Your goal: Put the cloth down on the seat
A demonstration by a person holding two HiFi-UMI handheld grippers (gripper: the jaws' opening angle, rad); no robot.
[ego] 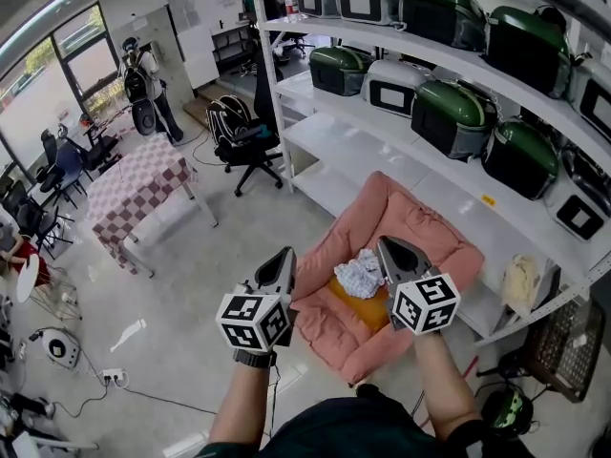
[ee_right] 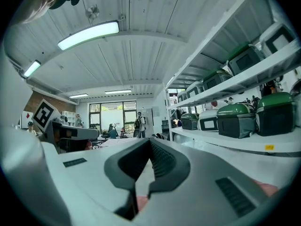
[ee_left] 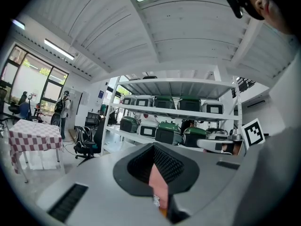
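The left hand-held gripper [ego: 285, 256] had its jaws drawn together to a narrow point, with nothing clamped between them. In the left gripper view only a thin slit remained between the ribbed pads [ee_left: 165, 163]. Through that slit showed a strip of the pink seat [ego: 425, 225] below. The right hand-held gripper [ego: 385, 246] was fully closed and empty as well, its dark ribbed pads meeting at the tip in the right gripper view. In the head view the left one lay over the seat's left arm. The right one lay over the seat's middle, its tip just beside the cloth [ego: 360, 273] in the picture. Neither hand-held gripper had hold of the cloth.

The cloth was a small crumpled bundle, white with a pale grey-blue pattern. It lay loose on the orange cushion [ego: 368, 305] in the hollow of the seat, between the two padded arms and in front of the backrest. The seat stood on the floor, close against a white shelf rack [ego: 382, 151] that carried green and grey cases [ego: 449, 117].
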